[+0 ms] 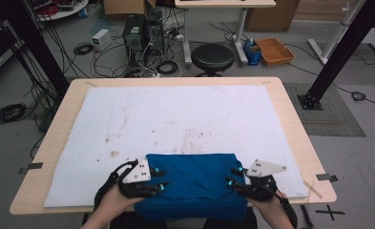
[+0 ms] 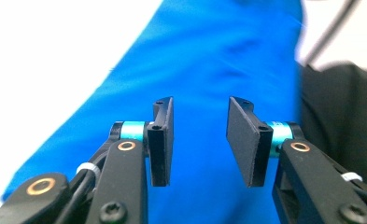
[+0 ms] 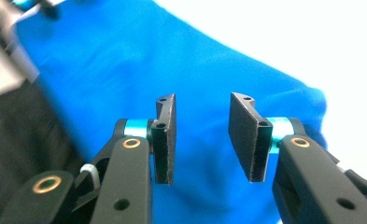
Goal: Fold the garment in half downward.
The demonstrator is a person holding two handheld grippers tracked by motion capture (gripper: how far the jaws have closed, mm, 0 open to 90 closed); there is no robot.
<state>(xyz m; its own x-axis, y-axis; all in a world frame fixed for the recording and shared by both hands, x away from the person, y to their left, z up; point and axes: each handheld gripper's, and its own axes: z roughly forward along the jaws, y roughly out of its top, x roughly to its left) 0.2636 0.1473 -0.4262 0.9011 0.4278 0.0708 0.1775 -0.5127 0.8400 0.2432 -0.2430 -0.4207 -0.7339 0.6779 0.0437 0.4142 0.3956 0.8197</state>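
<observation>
A folded blue cloth [image 1: 192, 183] lies at the near edge of the white mat [image 1: 175, 114] and hangs a little over the table's front. My left gripper [image 1: 162, 180] sits at the cloth's left side and points right across it. At the cloth's right side, my right gripper [image 1: 231, 176] points left. In the left gripper view the left gripper [image 2: 200, 140] stands open over the blue cloth [image 2: 218, 60], with no fabric between its pads. The right gripper view has the right gripper [image 3: 202, 140] open the same way above the blue cloth [image 3: 125, 70].
The mat covers most of the wooden table [image 1: 295, 129] and bears some brown stains. Beyond the far edge stand a black stool [image 1: 212, 57], computer towers [image 1: 142, 31] with cables, and an orange tray [image 1: 274, 51]. A black frame post [image 1: 338, 52] rises at the right.
</observation>
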